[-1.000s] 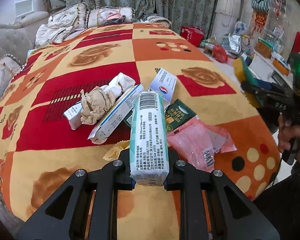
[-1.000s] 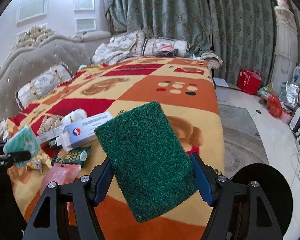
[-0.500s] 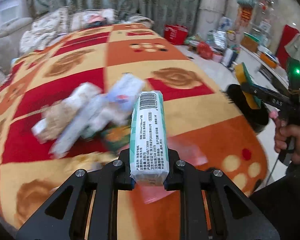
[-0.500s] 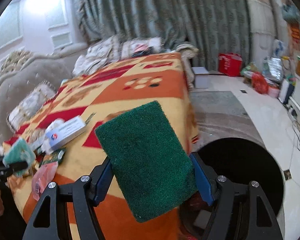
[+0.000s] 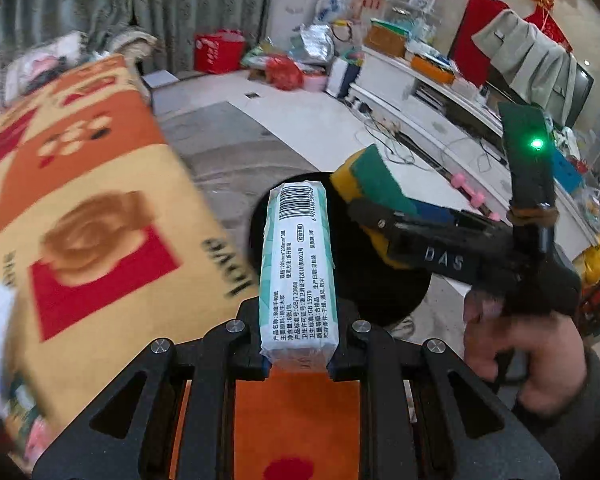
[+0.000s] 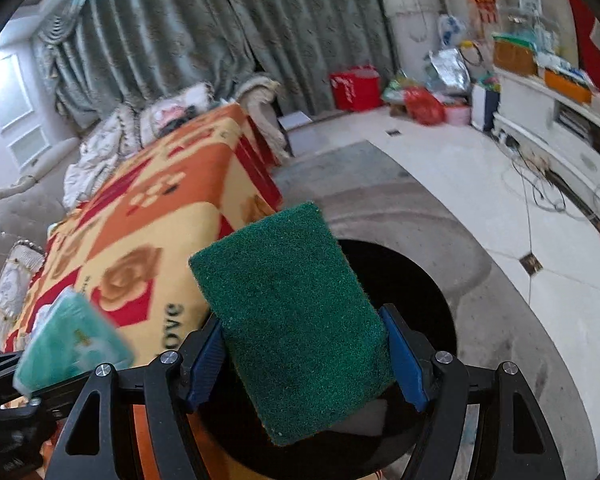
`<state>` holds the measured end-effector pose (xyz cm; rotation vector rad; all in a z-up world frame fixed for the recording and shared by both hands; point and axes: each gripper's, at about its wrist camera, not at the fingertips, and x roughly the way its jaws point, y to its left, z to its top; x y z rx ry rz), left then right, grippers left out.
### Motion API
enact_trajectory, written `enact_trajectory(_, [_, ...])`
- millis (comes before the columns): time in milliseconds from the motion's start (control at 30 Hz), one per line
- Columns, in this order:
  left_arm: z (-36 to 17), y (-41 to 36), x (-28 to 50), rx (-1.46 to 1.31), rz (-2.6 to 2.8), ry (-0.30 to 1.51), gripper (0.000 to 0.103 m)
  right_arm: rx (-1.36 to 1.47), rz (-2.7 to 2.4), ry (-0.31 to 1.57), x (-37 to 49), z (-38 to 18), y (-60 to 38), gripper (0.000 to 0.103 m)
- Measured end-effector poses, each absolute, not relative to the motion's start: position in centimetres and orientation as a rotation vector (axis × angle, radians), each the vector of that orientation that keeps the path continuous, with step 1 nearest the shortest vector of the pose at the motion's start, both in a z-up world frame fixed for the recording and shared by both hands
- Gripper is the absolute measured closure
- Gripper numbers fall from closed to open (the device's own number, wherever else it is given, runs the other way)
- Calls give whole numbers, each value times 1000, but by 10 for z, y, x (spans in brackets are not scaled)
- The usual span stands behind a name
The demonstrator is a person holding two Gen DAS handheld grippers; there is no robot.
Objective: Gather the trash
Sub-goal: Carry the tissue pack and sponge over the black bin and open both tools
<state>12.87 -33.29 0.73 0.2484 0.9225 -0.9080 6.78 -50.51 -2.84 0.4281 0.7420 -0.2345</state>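
Your left gripper [image 5: 298, 354] is clamped on the white-and-mint plastic tissue pack [image 5: 298, 272], held upright past the edge of the orange-and-red patterned blanket [image 5: 80, 216]. Your right gripper [image 6: 302, 364] pinches the dark green rectangular scouring sponge [image 6: 290, 316] directly over the round black trash bin [image 6: 416, 292] on the floor.

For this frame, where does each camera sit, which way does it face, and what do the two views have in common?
Left wrist: on the left gripper, facing the black bin beside the bed; shows its fingers clamping a tissue pack, plus the right gripper and right hand.
Right wrist: on the right gripper, facing down over the bin; shows its fingers clamping a green sponge.
Shared: bin, bed, tissue pack, sponge.
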Motion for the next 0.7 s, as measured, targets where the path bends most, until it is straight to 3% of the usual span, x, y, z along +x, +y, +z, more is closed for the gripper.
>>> enact_trajectory(333, [-21, -371, 141, 281, -889, 957, 83, 422, -292, 788, 75, -39, -520, 29])
enact_trajectory(367, [-23, -371, 141, 275, -887, 963, 77, 432, -299, 782, 75, -39, -522, 28])
enact_trajectory(467, [-24, -370, 138, 264, -864, 953, 40, 485, -310, 776, 75, -43, -529, 25])
enact_trajectory(700, [-16, -353, 137, 246, -832, 916, 38, 526, -323, 754, 74, -41, -532, 20])
